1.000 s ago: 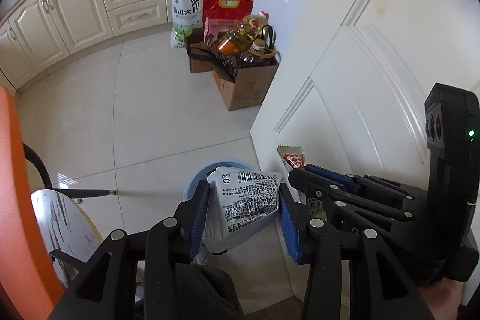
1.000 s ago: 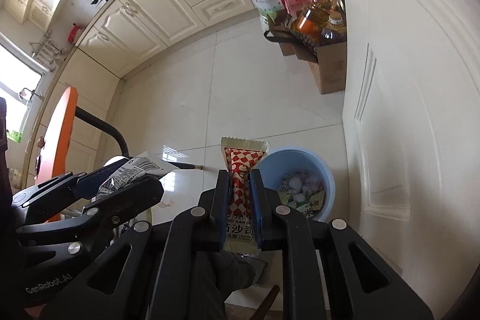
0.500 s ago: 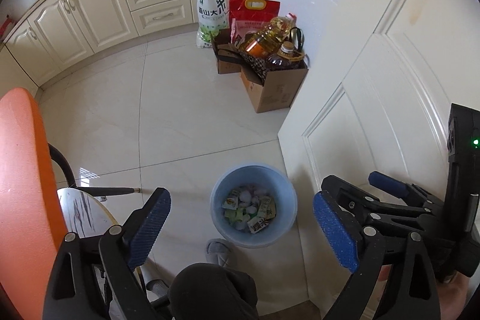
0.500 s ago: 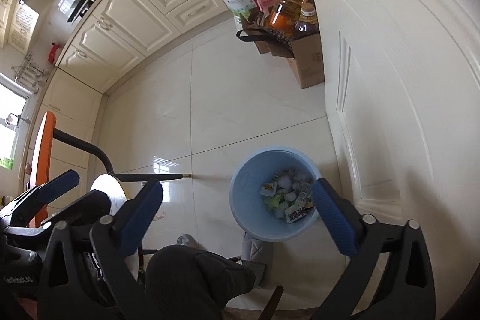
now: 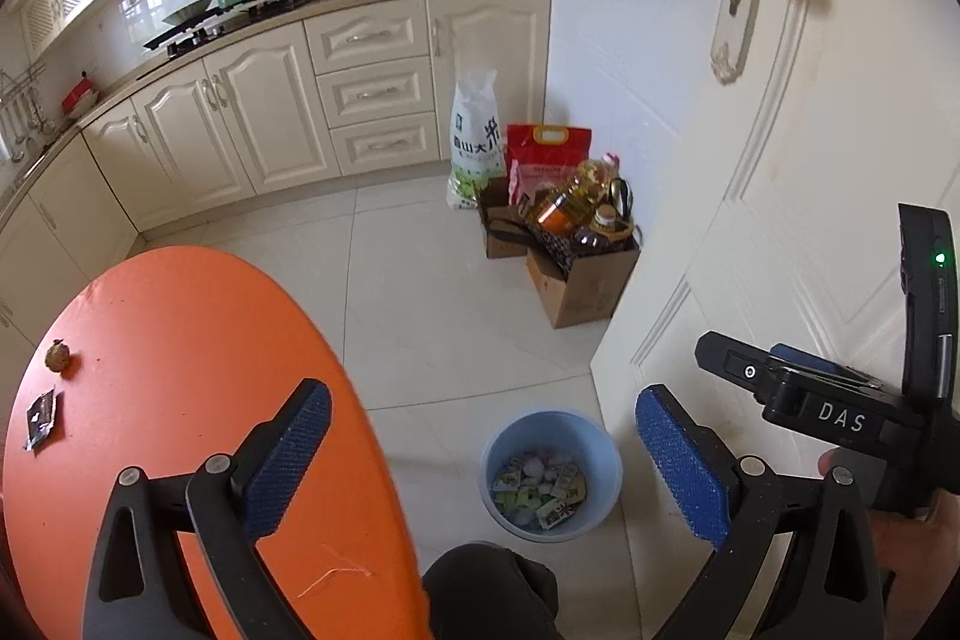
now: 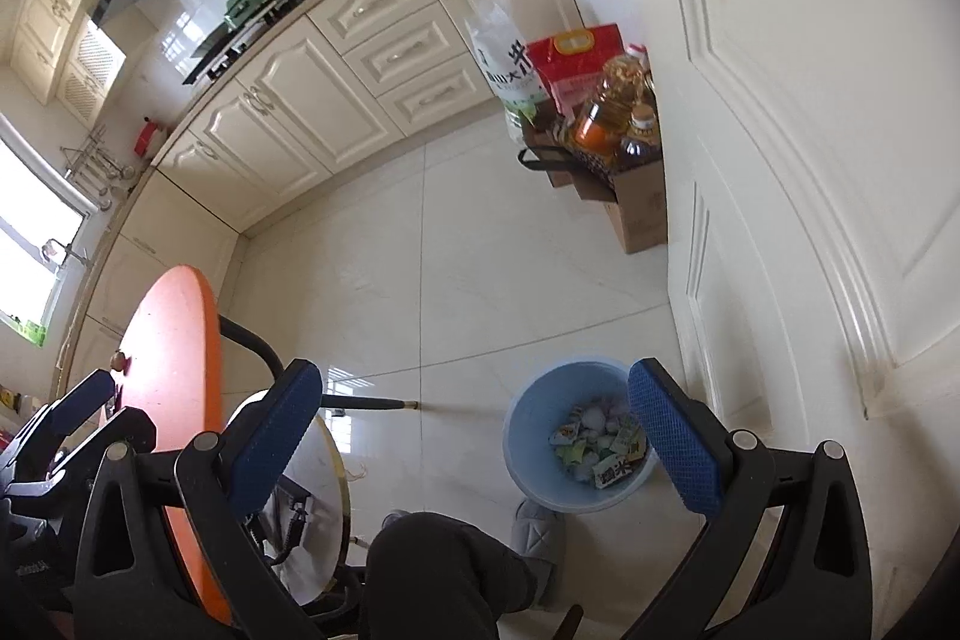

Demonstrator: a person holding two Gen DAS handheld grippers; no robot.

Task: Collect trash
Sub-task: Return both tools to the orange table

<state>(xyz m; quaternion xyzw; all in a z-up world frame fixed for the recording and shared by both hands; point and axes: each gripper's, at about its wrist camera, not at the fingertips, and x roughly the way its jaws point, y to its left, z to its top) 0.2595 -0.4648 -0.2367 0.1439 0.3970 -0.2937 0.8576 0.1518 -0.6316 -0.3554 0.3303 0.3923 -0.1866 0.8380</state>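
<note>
A light blue bin (image 5: 603, 490) stands on the floor by the door, with several wrappers (image 5: 540, 484) inside; the right wrist view also shows the bin (image 6: 528, 460) and its wrappers (image 6: 600, 445). High above it, my left gripper (image 5: 480, 400) has its jaws opening, with nothing between them. My right gripper (image 6: 474, 376) is open and empty, also well above the bin. On the orange table (image 5: 180, 340) lie a small dark wrapper (image 5: 41, 415) and a small brown lump (image 5: 58, 357).
A white door (image 5: 780, 160) rises right of the bin. Cardboard boxes with oil bottles (image 5: 576, 280) and rice bags (image 5: 477, 142) stand by the cream cabinets (image 5: 270, 118). A person's dark knee (image 5: 492, 592) and grey slipper (image 6: 540, 532) are near the bin.
Both grippers opened: the left let go of a grey printed packet, the right of a red-and-white packet, and neither packet is between the jaws now. Both then rose, bringing the orange tabletop into view.
</note>
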